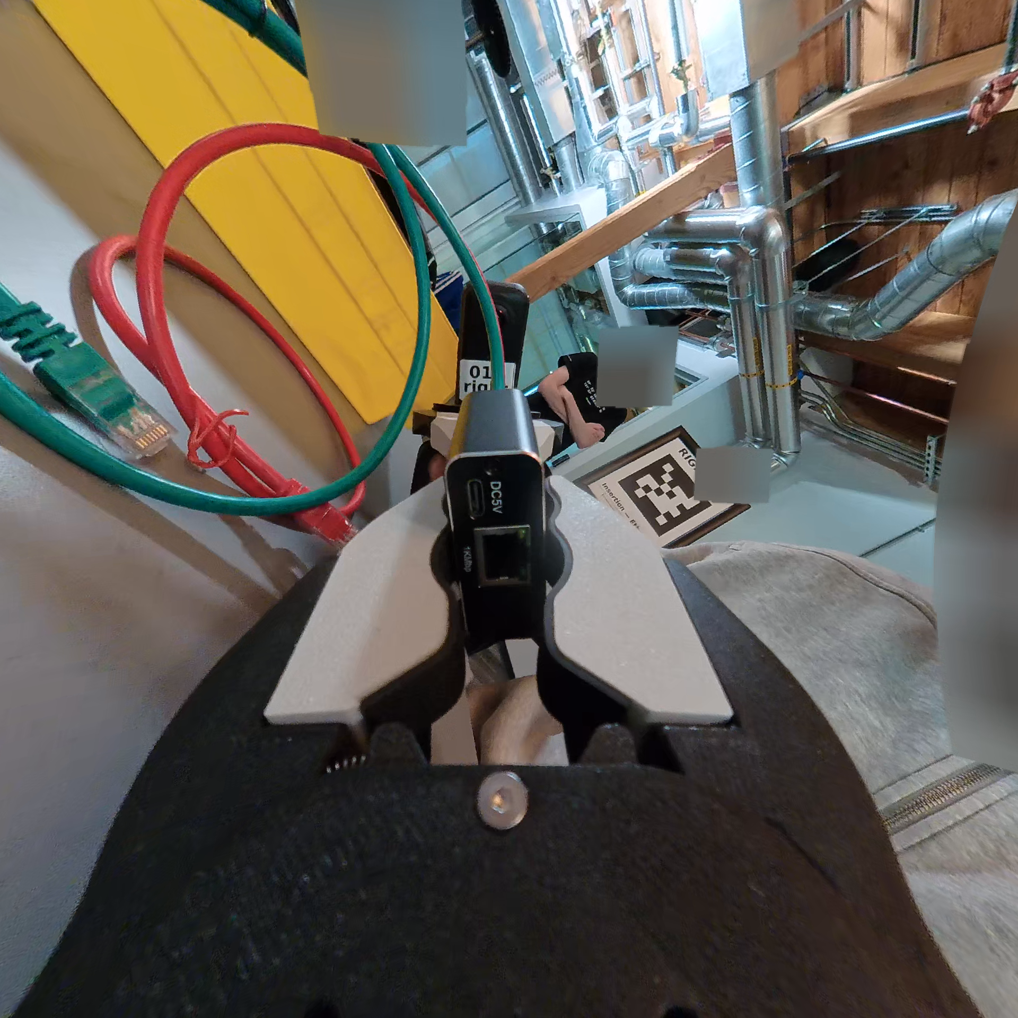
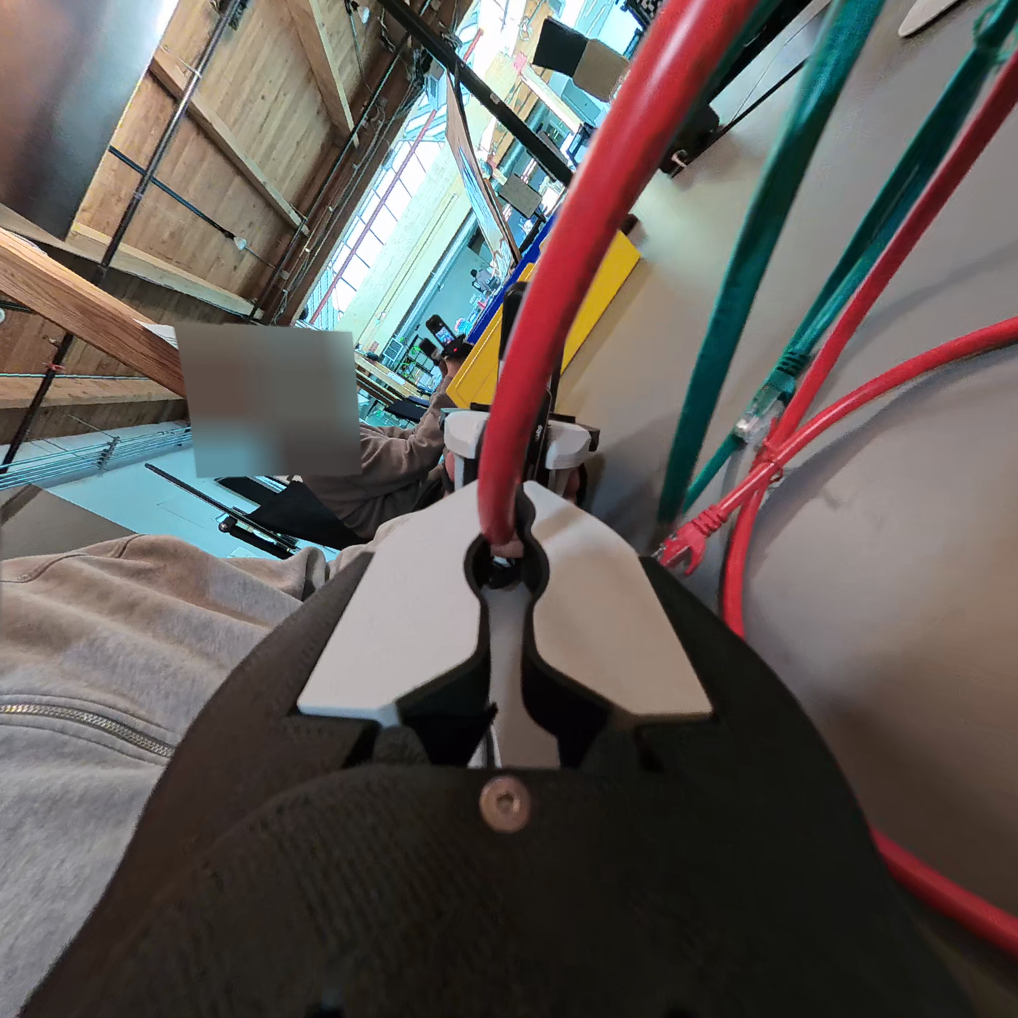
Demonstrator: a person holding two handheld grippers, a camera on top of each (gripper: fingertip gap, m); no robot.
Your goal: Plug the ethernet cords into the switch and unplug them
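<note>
My left gripper [image 1: 496, 496] is shut on a dark grey switch [image 1: 496, 529]. The switch's near end faces the camera with one empty ethernet port [image 1: 504, 556]. A green cord [image 1: 424, 308] and a red cord [image 1: 165, 182] loop above the table, and the green one runs down to the switch's far end, where the join is hidden. My right gripper [image 2: 509, 496] is shut on the red cord [image 2: 551, 275] close to its end, with the plug hidden past the fingertips. It points at the left gripper [image 2: 518, 440]. It also shows behind the switch in the left wrist view [image 1: 493, 330].
A loose green plug [image 1: 115, 407] and a loose red plug [image 1: 325, 520] lie on the pale table [image 1: 82, 606]. A yellow bin [image 1: 275, 193] stands behind the cords. A framed marker card [image 1: 661, 490] lies to the right. Grey sleeves [image 1: 799, 633] show beside both grippers.
</note>
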